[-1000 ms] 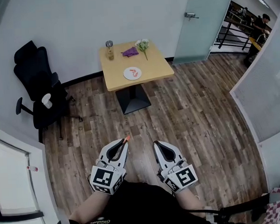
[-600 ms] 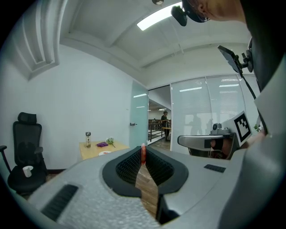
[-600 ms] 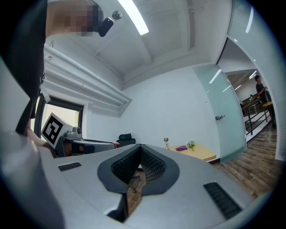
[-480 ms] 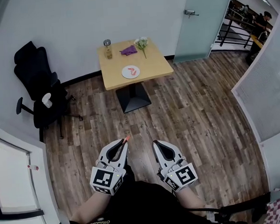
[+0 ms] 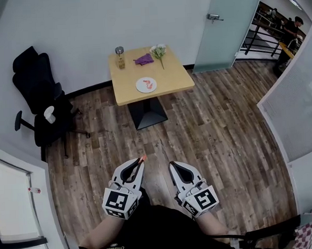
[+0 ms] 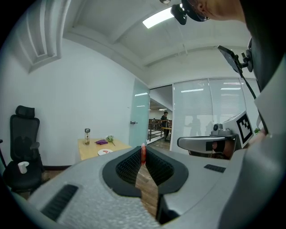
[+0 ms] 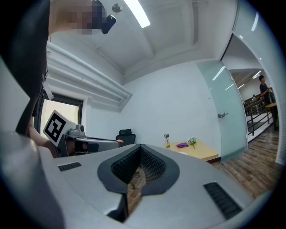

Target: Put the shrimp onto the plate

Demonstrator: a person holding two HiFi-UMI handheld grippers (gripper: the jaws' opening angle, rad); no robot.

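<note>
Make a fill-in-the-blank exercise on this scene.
The left gripper is shut on the ____. The right gripper, jaws shut, holds ____. The cloth on the table is ____. The office chair by the wall is ____.
Missing words: shrimp; nothing; purple; black.

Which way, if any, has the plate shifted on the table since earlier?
No. The plate keeps its spot below the purple cloth, near the front edge of the table.
</note>
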